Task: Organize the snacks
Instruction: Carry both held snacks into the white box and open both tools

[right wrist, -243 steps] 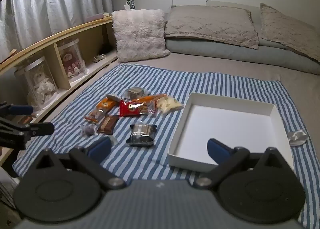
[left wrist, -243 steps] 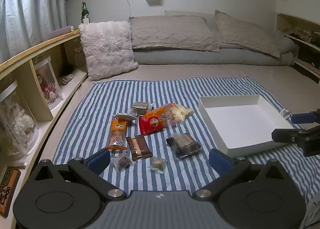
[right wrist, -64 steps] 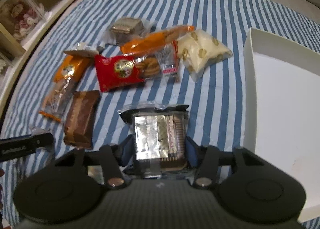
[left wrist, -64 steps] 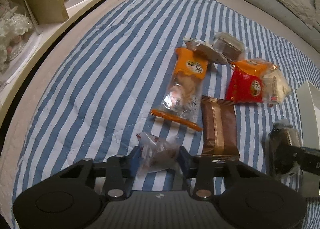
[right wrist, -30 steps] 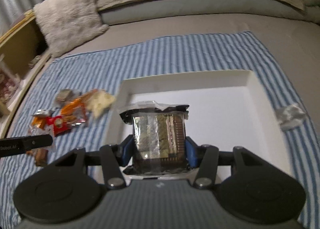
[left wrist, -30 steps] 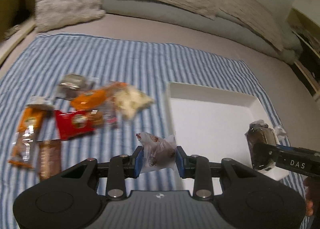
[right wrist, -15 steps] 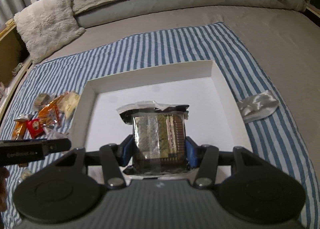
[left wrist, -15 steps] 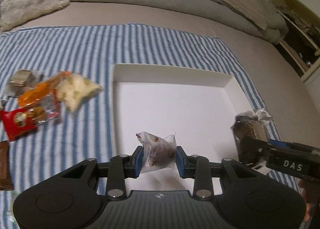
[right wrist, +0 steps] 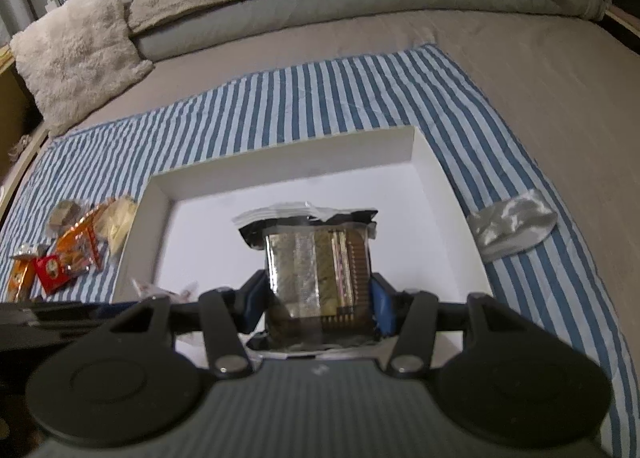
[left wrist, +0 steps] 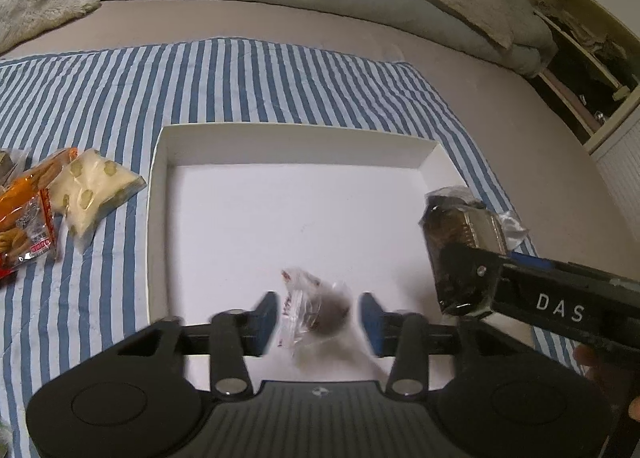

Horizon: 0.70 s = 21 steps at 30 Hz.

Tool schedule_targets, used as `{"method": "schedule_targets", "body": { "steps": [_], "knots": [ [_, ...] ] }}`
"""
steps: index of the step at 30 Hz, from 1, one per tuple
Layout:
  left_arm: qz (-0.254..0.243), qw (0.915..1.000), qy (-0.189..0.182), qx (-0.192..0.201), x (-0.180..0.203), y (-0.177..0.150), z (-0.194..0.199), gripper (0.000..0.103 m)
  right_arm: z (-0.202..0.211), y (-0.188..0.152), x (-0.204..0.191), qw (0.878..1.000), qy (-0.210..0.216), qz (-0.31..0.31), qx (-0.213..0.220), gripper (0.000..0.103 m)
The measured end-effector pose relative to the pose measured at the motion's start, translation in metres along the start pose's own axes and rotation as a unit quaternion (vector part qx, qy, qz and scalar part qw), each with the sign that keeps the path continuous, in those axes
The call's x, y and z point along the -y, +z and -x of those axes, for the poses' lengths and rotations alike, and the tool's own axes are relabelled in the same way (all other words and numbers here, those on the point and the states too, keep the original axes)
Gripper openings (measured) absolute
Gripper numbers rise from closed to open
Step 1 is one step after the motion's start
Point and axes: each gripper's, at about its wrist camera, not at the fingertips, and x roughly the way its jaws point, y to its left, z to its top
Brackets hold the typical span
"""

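Fingers of my left gripper (left wrist: 316,312) have just been opening, and in the left wrist view the 2 blue pads stand clear of the small clear-wrapped sweet (left wrist: 318,312) between them; it looks blurred, low in the frame, over the near edge of the white box (left wrist: 158,193). I judge it is dropping free, so nothing more is needed here but to pull back. At right of the frame my right gripper (left wrist: 464,278) comes in from the edge, carrying the foil-wrapped cake (left wrist: 456,225) over the box's right wall. At far left, on the striped cloth (left wrist: 256,77), the cheese-print packet (left wrist: 94,187) and the orange packet (left wrist: 24,193) wait outside the box.

From the right wrist view, my right gripper (right wrist: 320,298) has its pads pressed on the cake's 2 sides, its long axis running up the frame, away from me. The jaws have just eased slightly wider, yet the pack sits between them, over the box floor (right wrist: 404,217). The coming move turns on that: the floor lies straight below and ahead, so release should land it inside. A grey crumpled wrapper (right wrist: 512,223) lies on the cloth at right, outside the box.
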Motion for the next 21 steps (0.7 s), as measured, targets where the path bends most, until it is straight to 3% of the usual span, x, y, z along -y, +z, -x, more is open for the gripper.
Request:
{"method": "schedule_targets", "body": {
  "steps": [2,4,14,21],
  "knots": [
    [0.001,1.0000,0.006,0.001,-0.001,0.000,-0.001,0.078,-0.001,0.002,0.002,1.000,-0.003,-0.003,0.012,0.065],
    [-0.004,0.9999,0.013,-0.002,-0.002,0.000,-0.002,0.080,-0.001,0.003,0.002,1.000,-0.007,-0.002,0.021,0.076],
    [-0.031,0.9982,0.044,-0.027,-0.006,-0.007,0.000,0.098,-0.004,-0.003,0.009,0.999,-0.024,0.002,-0.022,0.088],
    [-0.030,0.9977,0.056,-0.025,-0.011,-0.012,0.011,0.103,0.008,-0.009,0.011,0.999,-0.022,0.007,-0.024,0.097]
  ]
}}
